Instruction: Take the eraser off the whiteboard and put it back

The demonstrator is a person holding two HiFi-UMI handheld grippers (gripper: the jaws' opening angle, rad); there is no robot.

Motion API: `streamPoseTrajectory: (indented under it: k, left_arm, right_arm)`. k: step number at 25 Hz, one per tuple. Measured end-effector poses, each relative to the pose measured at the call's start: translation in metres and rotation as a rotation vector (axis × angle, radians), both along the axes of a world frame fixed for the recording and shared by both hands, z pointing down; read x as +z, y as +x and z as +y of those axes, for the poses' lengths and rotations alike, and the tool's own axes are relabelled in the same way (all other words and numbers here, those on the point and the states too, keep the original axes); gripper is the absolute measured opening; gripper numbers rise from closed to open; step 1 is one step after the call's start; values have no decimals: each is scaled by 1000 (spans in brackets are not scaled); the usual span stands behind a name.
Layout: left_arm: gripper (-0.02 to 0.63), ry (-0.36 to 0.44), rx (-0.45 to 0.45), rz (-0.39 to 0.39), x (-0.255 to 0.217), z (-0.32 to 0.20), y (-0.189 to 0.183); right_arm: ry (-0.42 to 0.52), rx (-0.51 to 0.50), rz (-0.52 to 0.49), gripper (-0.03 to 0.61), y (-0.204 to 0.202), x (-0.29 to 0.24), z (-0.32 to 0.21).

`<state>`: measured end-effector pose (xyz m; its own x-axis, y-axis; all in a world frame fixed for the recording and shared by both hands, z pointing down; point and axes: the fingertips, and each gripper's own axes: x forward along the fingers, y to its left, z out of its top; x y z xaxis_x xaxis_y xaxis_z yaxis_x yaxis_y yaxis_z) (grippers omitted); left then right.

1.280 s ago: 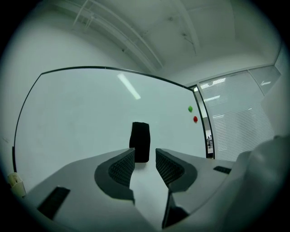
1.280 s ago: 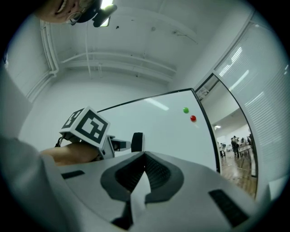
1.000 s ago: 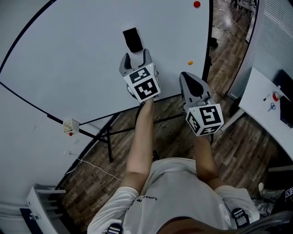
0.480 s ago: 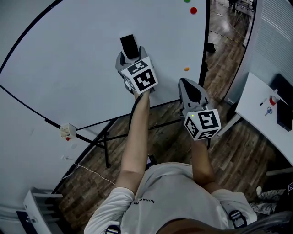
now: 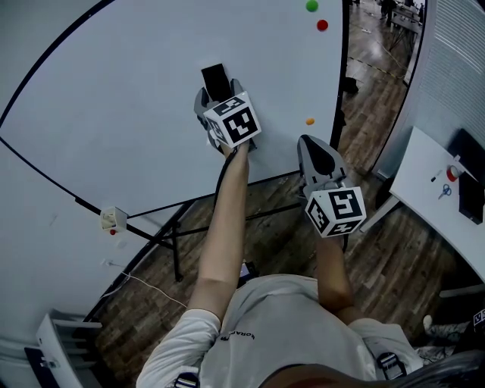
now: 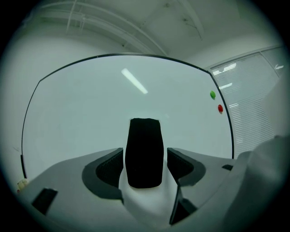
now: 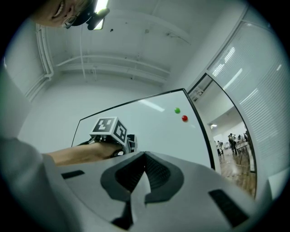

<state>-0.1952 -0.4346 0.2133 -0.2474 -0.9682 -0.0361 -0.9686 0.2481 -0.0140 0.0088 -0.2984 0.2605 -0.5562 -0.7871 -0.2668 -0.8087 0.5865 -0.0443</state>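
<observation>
The black eraser (image 5: 215, 77) sticks upright on the whiteboard (image 5: 114, 91). My left gripper (image 5: 220, 90) is held level against the board, its jaws on either side of the eraser's lower half. In the left gripper view the eraser (image 6: 144, 154) stands between the two dark pads (image 6: 110, 168) with a thin gap on each side. These jaws have just been opening and stand wide, not pressing on it. My right gripper (image 5: 312, 142) hangs lower right, clear of the board, with its jaws (image 7: 145, 156) shut on nothing.
Green (image 5: 311, 6), red (image 5: 322, 25) and orange (image 5: 309, 120) magnets dot the board near its right edge. The board's stand legs (image 5: 178, 235) cross the wooden floor below. A white table (image 5: 432, 174) with small items is at the right. A small white box (image 5: 114, 220) sits by the board's lower edge.
My left gripper has moved up to the board, from just below the eraser to straddling it. The right gripper has hardly moved.
</observation>
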Motion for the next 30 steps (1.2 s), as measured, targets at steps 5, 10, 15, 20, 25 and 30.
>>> streamPoseTrajectory:
  k: [5, 10, 15, 20, 25, 30]
  left_arm:
    - [290, 2, -15, -1, 1, -5, -3]
    - [268, -6, -18, -24, -3, -7, -3]
    - [236, -12, -20, -28, -2, -10, -4]
    - [227, 0, -22, -20, 1, -8, -4]
    - [225, 5, -15, -20, -4, -9, -6]
    - [225, 14, -4, -9, -3, -4, -4]
  right_arm:
    - [1, 3, 7, 12, 5, 1, -2]
    - [13, -6, 13, 12, 1, 0, -1]
    - [7, -6, 12, 12, 3, 1, -2]
    - [11, 0, 18, 12, 4, 1, -1]
    - [0, 1, 15, 12, 1, 2, -4]
    - [15, 14, 20, 12, 3, -2, 1]
